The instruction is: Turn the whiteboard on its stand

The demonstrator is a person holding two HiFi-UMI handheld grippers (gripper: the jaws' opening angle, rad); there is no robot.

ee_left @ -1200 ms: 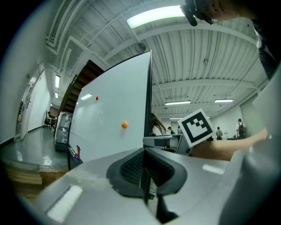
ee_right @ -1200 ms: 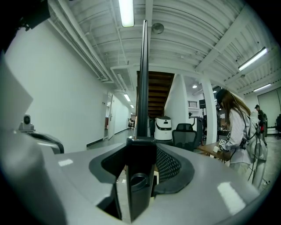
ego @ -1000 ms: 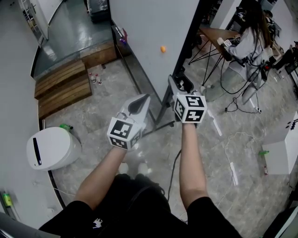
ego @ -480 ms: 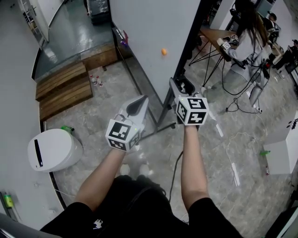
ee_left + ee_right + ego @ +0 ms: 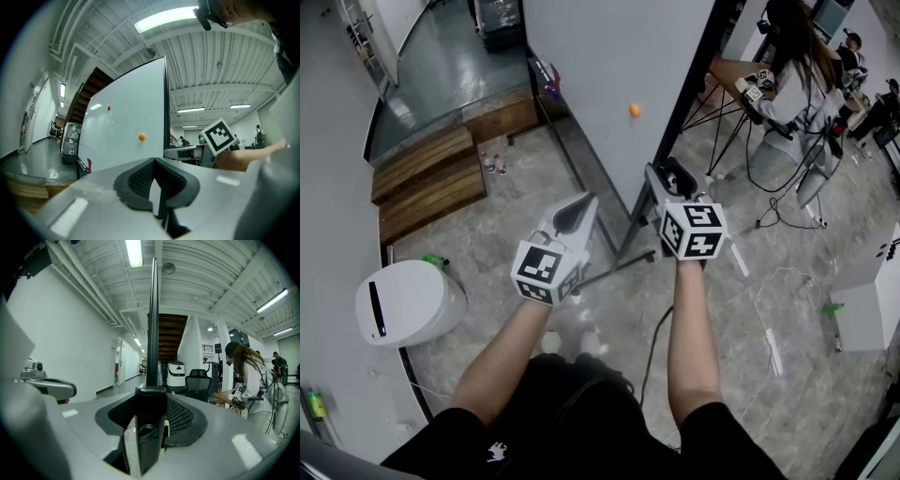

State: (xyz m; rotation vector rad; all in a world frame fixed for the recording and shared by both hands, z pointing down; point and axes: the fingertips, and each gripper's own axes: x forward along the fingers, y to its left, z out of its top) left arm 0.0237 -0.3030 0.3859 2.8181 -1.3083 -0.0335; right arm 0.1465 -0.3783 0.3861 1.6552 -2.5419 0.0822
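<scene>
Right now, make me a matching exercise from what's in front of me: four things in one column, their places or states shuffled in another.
Things:
1. right gripper
2. left gripper
3. orange magnet
4. wooden steps

Places or states:
a. on the floor, left of the whiteboard
b. shut on the whiteboard's black edge
c. shut, holding nothing
d. stuck on the whiteboard's white face

Pairs: 1-b, 2-c, 3-d, 4-a

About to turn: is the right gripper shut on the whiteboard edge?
Shut: right gripper clamps the whiteboard edge, black frame filling its jaws.
</scene>
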